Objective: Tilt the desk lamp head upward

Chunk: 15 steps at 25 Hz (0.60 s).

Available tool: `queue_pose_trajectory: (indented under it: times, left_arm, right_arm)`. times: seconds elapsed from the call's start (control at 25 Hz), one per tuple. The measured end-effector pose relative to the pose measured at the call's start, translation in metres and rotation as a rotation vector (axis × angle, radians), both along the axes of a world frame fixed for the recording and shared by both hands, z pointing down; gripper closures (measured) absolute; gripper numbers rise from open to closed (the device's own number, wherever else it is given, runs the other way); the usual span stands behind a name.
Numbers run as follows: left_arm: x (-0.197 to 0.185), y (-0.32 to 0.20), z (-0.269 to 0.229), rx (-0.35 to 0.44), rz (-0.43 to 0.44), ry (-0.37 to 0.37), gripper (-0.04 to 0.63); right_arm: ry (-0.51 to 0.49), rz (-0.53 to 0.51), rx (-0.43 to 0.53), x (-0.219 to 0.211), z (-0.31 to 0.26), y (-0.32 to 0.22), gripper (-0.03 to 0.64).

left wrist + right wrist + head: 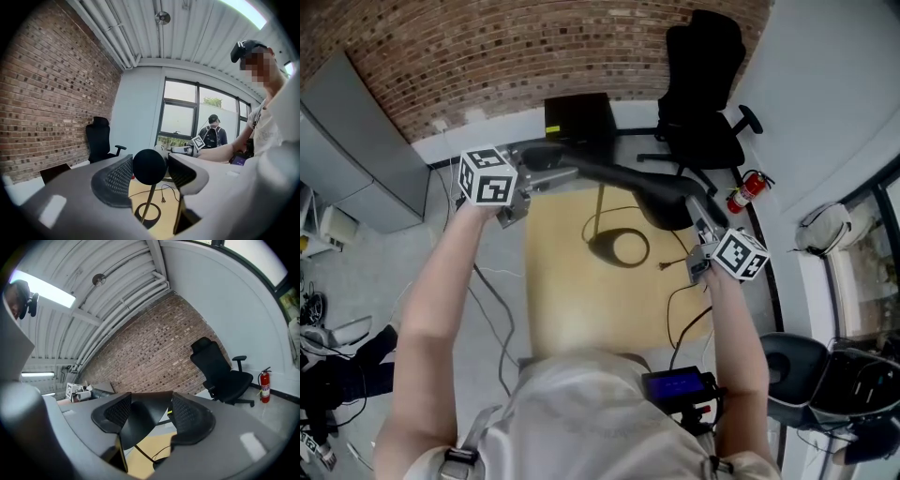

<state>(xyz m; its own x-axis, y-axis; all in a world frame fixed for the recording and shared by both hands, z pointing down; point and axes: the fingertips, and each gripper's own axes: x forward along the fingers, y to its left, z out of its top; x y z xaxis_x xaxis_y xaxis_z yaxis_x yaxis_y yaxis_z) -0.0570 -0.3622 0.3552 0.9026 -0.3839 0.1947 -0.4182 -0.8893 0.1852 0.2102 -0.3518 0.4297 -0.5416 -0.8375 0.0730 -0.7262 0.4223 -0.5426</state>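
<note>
Left arm (441, 281) and right arm (736, 328) reach toward 12 o'clock. The left gripper (150, 169) has its fingers (112, 180) clamped on the lamp arm (150, 165). The right gripper (149, 414) has its fingers (190, 420) clasping the lamp head (136, 420).

The head view looks steeply down from overhead onto the table (572, 300) and the lamp (628, 183). The left gripper view faces roughly level toward the windows (180, 117), close on the lamp. The right gripper view faces the brick wall (154, 357), equally close. All three views share the lamp, the table and the office chair (703, 103).
</note>
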Motion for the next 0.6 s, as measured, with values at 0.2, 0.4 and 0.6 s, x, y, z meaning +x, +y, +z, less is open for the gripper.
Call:
queue_pose_trajectory:
  times: [0.2, 0.4, 0.6]
  left_arm:
    - [-0.004, 0.002, 0.009, -0.025, -0.009, 0.024, 0.357]
    - [-0.009, -0.002, 0.014, -0.044, -0.024, 0.073, 0.357]
    - [-0.014, 0.004, 0.022, -0.058, -0.032, 0.116, 0.357]
  right_arm:
    - [0.093, -0.004, 0.037, 0.000, -0.024, -0.008, 0.334]
    - [0.181, -0.006, 0.060, -0.003, -0.046, -0.017, 0.331]
    - [0.225, 0.003, 0.080, -0.008, -0.057, -0.016, 0.336]
